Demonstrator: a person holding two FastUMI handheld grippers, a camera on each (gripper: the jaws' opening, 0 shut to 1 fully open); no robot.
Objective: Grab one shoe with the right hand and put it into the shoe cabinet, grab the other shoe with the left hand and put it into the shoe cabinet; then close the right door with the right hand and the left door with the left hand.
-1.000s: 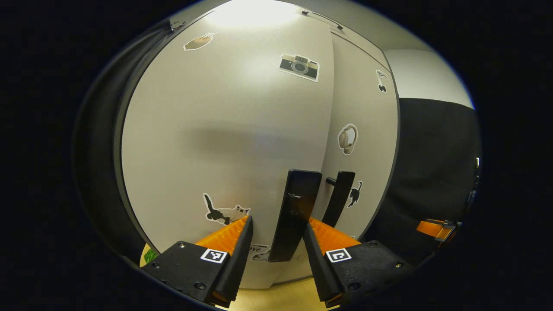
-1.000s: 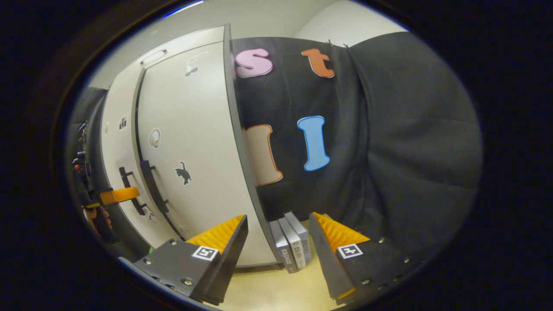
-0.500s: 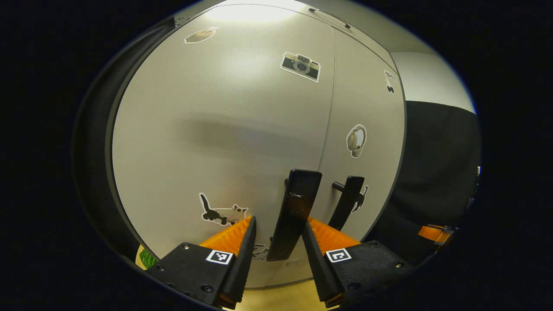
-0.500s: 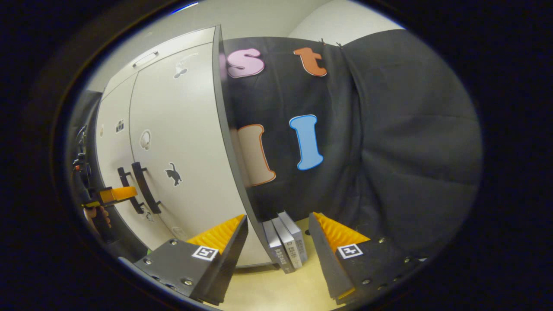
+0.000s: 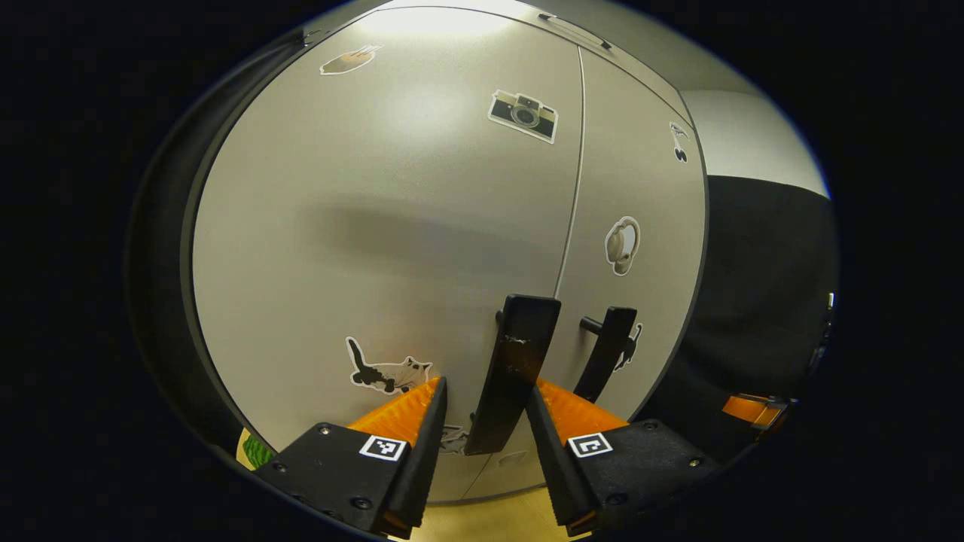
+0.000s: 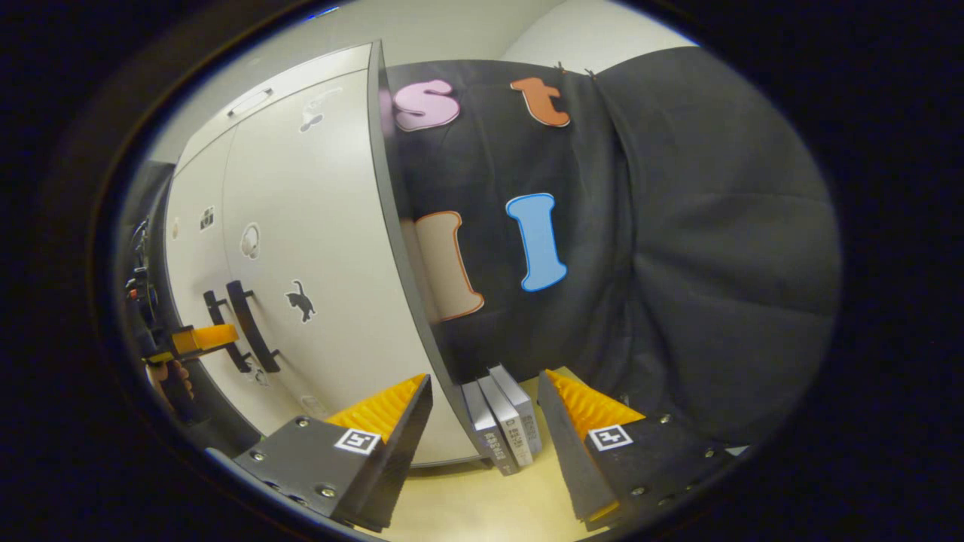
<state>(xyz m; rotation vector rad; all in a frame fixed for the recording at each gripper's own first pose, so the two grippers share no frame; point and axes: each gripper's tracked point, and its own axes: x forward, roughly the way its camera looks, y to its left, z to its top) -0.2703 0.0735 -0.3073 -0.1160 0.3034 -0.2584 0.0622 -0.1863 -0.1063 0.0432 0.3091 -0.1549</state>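
The pale grey shoe cabinet has both doors flush, with a thin seam between the left door and the right door. Each door carries a dark vertical handle and a few stickers. My left gripper is open, and the left door's handle stands between its fingers. The right door's handle is just beyond. In the right gripper view the cabinet lies to the left, with the left gripper at its handles. My right gripper is open and holds nothing, off the cabinet's right side.
Three grey books stand upright on the light wooden floor against the cabinet's right side. The black cloth wall closes off the space to the right. The right gripper shows low at the right in the left gripper view.
The left door has swung the last bit in and now sits flush with the right door. The left gripper followed it with the handle between its fingers. The right gripper barely drifted.
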